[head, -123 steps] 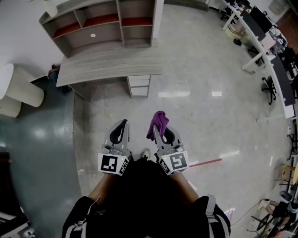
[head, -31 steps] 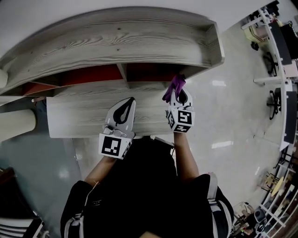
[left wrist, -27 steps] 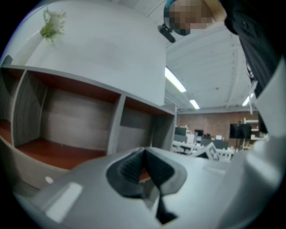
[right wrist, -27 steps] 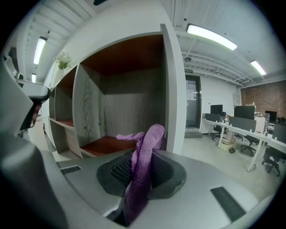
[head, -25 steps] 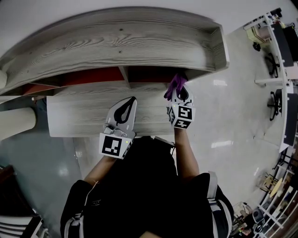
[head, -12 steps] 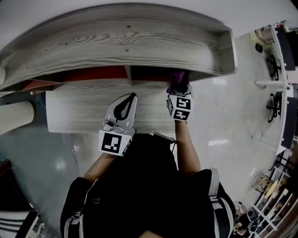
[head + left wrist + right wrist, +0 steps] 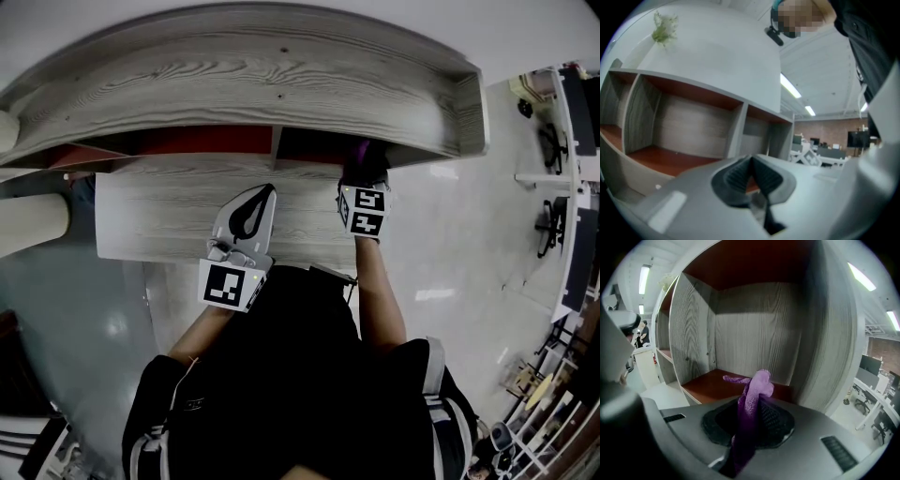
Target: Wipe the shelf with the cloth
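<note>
Forward since a moment ago, the right tongs (image 7: 364,169), clamped on the purple cloth (image 7: 757,385), now reach into the right-hand compartment of the shelf (image 7: 281,75), the cloth seemingly not yet on its red board (image 7: 710,380), so the wiping looks all ahead, while the left tongs (image 7: 261,202), closed and empty, hover over the counter (image 7: 159,225).

Open shelf bay (image 7: 710,383) ahead (walls (image 7: 693,329) flanking)

Shelf (image 7: 234,75): grey woodgrain, red-brown boards, at the desk's far edge.
Desk (image 7: 159,220): grey woodgrain top.
Wall (image 7: 75,23): white, behind the desk.
Floor (image 7: 469,244): glossy pale tiles right of the desk.
Lights (image 7: 790,86): ceiling strips.
Workstations (image 7: 570,187): well right of the desk.
</note>
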A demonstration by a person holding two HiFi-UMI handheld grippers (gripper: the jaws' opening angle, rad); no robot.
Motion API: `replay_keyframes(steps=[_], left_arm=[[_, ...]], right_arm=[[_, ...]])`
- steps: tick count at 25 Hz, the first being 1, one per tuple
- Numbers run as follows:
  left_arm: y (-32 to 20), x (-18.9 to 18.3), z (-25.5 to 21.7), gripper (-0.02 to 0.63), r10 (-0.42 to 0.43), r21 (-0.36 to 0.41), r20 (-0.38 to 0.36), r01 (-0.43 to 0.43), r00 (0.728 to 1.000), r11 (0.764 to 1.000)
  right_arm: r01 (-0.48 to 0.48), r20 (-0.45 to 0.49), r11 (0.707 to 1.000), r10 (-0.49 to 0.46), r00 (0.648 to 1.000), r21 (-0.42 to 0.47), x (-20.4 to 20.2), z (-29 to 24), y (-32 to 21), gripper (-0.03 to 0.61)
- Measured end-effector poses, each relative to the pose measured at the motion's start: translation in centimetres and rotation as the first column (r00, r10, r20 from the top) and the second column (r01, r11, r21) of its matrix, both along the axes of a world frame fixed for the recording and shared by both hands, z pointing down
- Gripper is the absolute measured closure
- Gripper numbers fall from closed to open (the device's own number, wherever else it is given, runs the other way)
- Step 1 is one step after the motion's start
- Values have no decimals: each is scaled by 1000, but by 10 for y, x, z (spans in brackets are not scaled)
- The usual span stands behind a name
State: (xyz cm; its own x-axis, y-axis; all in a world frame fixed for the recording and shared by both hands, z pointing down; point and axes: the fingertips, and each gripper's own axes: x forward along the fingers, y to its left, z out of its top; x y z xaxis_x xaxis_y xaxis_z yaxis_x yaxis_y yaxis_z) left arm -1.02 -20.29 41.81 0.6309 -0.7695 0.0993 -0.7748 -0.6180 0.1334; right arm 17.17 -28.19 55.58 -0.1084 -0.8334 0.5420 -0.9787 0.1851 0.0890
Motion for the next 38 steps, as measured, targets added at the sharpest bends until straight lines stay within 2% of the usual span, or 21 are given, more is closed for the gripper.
replay_keyframes(steps=[5, 10, 20, 28, 38], left_arm=[[4, -9, -3, 612, -26, -1, -18, 26, 999, 1000], [12, -17, -3, 612, -35, 13, 4, 35, 999, 999], [27, -45, -6, 612, -109, 14, -5, 109, 994, 994], [36, -59, -11, 612, -148, 19, -22, 148, 989, 989], [47, -61, -15, 612, -140, 33, -21, 140, 990, 990]], right_arm=[[68, 3, 998, -68, 998, -15, -30, 2, -4, 530], [144, 12, 989, -143, 990, -22, -65, 2, -7, 529], [303, 12, 952, -302, 953, -36, -126, 4, -8, 531], [393, 2, 919, -393, 919, -41, -148, 4, -4, 530], [441, -20, 897, -441, 897, -26, -159, 4, 8, 531]])
